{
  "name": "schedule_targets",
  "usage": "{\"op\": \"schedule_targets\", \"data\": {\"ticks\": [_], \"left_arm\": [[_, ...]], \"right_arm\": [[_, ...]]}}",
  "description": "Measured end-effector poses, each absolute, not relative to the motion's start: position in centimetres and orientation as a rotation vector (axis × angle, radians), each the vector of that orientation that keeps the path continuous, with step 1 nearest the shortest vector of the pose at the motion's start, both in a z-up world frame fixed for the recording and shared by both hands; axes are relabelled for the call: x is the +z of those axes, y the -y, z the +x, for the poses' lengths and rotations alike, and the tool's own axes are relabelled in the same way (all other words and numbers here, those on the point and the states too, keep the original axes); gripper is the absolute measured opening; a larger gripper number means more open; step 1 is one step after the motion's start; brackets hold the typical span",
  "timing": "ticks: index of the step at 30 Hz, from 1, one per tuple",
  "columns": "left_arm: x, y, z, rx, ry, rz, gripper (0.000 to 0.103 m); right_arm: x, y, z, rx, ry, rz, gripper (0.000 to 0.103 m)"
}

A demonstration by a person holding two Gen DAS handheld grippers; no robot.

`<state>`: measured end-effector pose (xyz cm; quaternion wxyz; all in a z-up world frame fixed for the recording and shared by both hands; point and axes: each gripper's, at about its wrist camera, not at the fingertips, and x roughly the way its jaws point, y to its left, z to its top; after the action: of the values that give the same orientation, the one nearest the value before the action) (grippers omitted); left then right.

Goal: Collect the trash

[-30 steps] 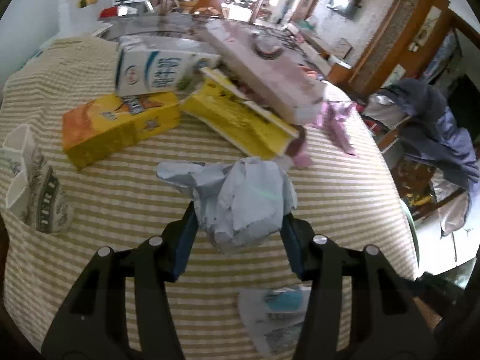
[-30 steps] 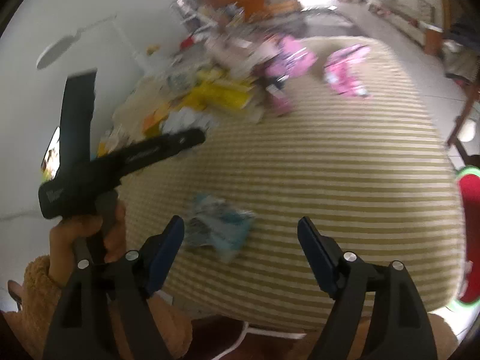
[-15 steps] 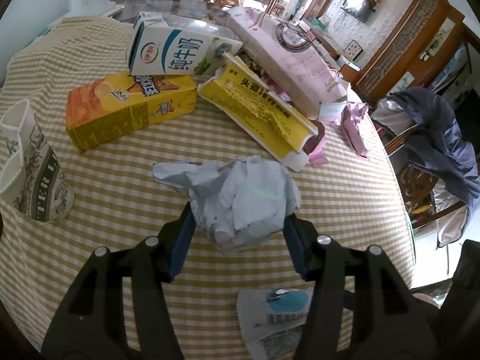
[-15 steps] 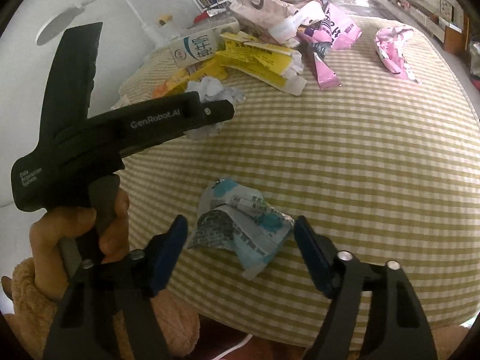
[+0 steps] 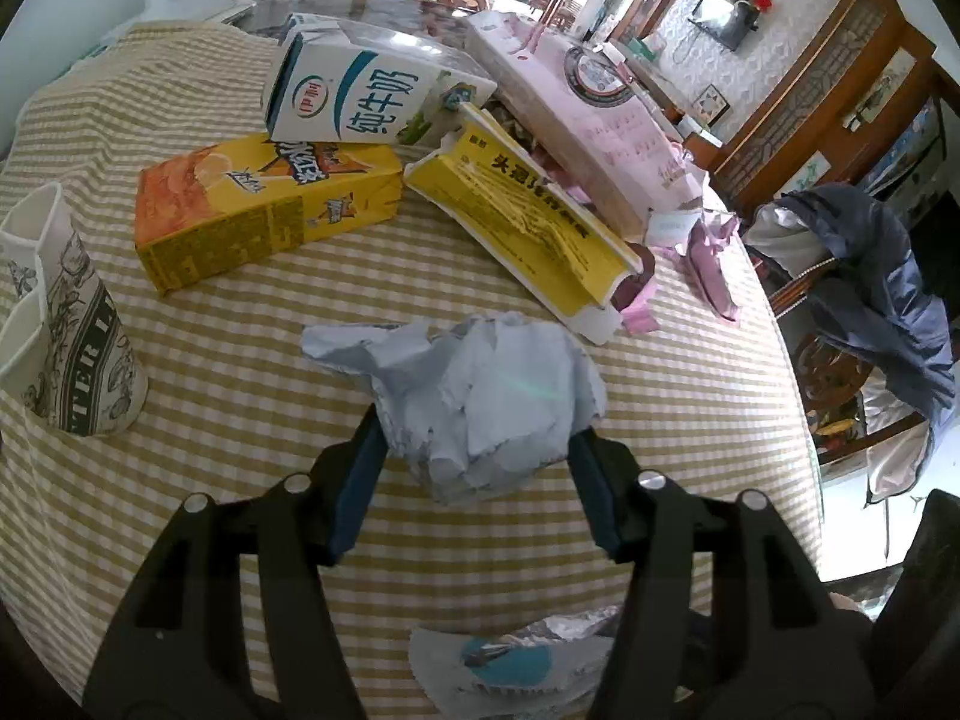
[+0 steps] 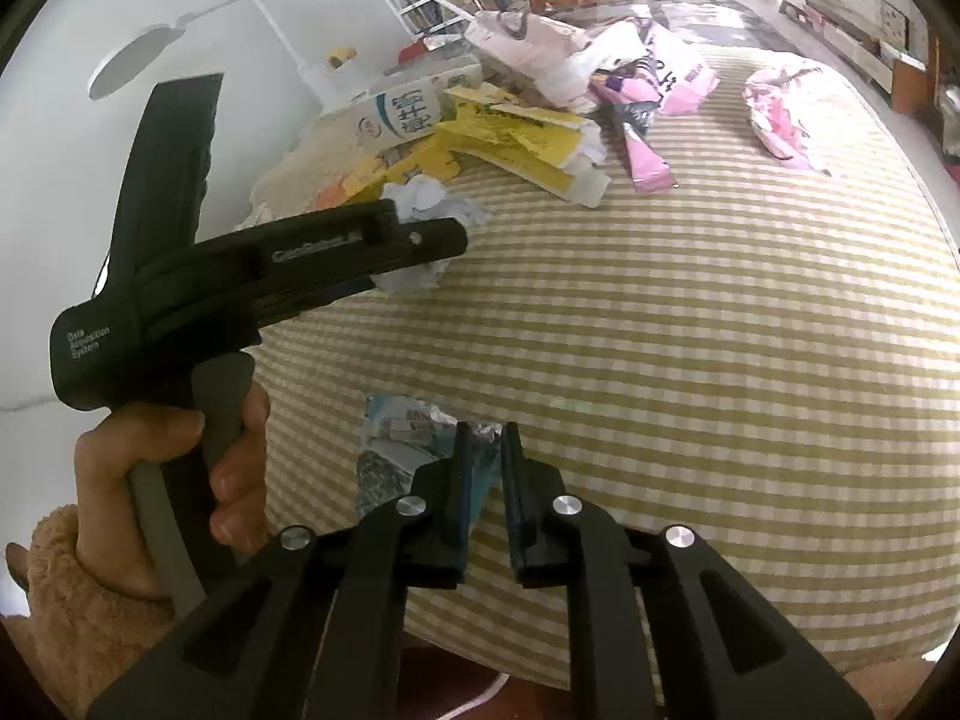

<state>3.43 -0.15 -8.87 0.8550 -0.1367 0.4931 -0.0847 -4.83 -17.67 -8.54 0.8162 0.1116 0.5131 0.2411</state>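
Step in hand: picking up loose trash from the checked-cloth surface point(image 6: 690, 312), one piece per gripper.

Right gripper point(image 6: 483, 450): clenched, pinching the blue-and-silver wrapper point(image 6: 396, 444) at its right-hand edge; most of the wrapper lying flat to the left of the blue pads point(image 6: 462, 480), near the front edge of the surface. Same wrapper showing in the left wrist view at the bottom of the frame point(image 5: 510, 660).

Left gripper point(image 5: 474, 450): gripping the crumpled white paper ball point(image 5: 480, 396) between its blue pads, paper bulging forward beyond the tips; seemingly resting on the cloth, lift not confirmable.

Still lying untouched beyond: milk carton point(image 5: 360, 96), orange juice box point(image 5: 258, 210), torn yellow box point(image 5: 528, 222), pink packaging point(image 5: 588, 120), paper cup point(image 5: 66, 330) at far left, pink wrappers point(image 6: 780, 114) further right.

Next move, judged: raising both pieces clear without dragging the cloth, then carrying to a bin; none in view, so placement undecided. Thin wrapper held by an edge only, possibly slipping or flapping on the lift.
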Motion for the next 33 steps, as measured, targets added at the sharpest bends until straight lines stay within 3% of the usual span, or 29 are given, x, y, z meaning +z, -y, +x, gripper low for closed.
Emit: {"op": "schedule_targets", "data": {"ticks": [1, 3, 12, 14, 19, 21, 23, 24, 33], "left_arm": [[-8.9, 0.1, 3.4, -0.178, -1.036, -0.289, 0.056], [-8.8, 0.1, 3.4, -0.177, -1.032, -0.288, 0.056], [-8.1, -0.9, 3.5, -0.154, -0.995, -0.308, 0.055], [-8.1, -1.2, 3.6, -0.147, -0.993, -0.32, 0.055], [-7.9, -1.3, 3.7, -0.145, -0.988, -0.325, 0.055], [-7.9, -1.3, 3.6, -0.146, -0.985, -0.325, 0.055], [-7.9, -1.3, 3.6, -0.147, -0.985, -0.326, 0.055], [-7.9, -1.4, 3.6, -0.148, -0.986, -0.327, 0.055], [-7.8, -1.3, 3.4, -0.149, -0.98, -0.343, 0.055]], "right_arm": [[-8.6, 17.7, -4.8, 0.512, -1.092, 0.244, 0.019], [-8.4, 17.9, -4.8, 0.505, -1.083, 0.252, 0.037], [-7.8, 14.9, -5.3, 0.567, -1.046, 0.126, 0.077], [-8.0, 13.9, -5.3, 0.572, -1.05, 0.086, 0.081], [-9.7, 13.3, -4.5, 0.574, -1.125, 0.113, 0.079], [-10.2, 13.1, -4.1, 0.569, -1.148, 0.109, 0.058], [-10.3, 13.1, -3.9, 0.578, -1.149, 0.132, 0.05], [-10.3, 13.2, -3.8, 0.581, -1.154, 0.139, 0.032], [-8.5, 15.8, -4.7, 0.538, -1.086, 0.159, 0.03]]}}
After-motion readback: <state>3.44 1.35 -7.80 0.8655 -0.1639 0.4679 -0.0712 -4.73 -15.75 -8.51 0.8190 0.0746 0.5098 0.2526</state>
